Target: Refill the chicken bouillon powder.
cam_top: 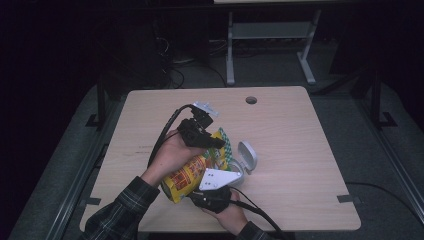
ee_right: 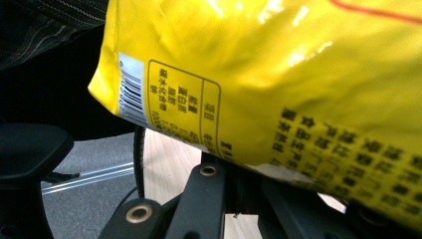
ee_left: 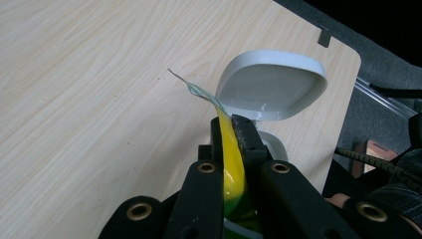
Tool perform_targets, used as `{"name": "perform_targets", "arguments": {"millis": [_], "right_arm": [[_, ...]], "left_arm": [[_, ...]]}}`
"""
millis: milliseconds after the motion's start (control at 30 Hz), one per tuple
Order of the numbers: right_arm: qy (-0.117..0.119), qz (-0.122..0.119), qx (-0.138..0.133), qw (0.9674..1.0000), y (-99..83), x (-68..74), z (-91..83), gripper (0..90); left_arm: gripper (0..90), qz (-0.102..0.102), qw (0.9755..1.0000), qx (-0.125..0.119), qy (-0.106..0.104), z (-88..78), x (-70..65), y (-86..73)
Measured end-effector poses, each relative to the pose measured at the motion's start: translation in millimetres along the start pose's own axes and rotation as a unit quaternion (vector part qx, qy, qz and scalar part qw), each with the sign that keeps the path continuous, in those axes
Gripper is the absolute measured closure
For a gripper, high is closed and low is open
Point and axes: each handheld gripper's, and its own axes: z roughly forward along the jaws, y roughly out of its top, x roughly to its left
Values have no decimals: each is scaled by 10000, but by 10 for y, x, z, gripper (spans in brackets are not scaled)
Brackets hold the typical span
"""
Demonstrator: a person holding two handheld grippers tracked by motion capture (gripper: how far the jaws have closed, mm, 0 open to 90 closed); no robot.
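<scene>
A yellow snack bag [cam_top: 187,176] with red print hangs tilted just above the wooden table [cam_top: 300,130]. My left gripper [cam_top: 219,143] is shut on its top seam; in the left gripper view the yellow film [ee_left: 232,164] is pinched between the jaws of the left gripper [ee_left: 232,135], and a clear torn strip [ee_left: 196,89] sticks out past them. My right gripper [cam_top: 202,194] holds the bag's lower end near the table's front edge. In the right gripper view the bag's printed back [ee_right: 278,74] covers the tips of the right gripper [ee_right: 239,172], whose jaws stand close together.
A small white container [cam_top: 247,157] with its hinged lid [ee_left: 271,84] flipped open stands on the table just right of the bag. A round cable hole [cam_top: 251,100] lies at the table's far edge. Another desk's legs [cam_top: 230,50] stand behind on the grey floor.
</scene>
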Motion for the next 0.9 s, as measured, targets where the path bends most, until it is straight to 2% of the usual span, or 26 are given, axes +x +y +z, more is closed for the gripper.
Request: {"name": "perform_targets", "arguments": {"millis": [900], "right_arm": [[5, -24, -2, 10000, 6, 4, 6, 899]], "left_arm": [[898, 22, 10000, 15, 28, -14, 12, -6]]}}
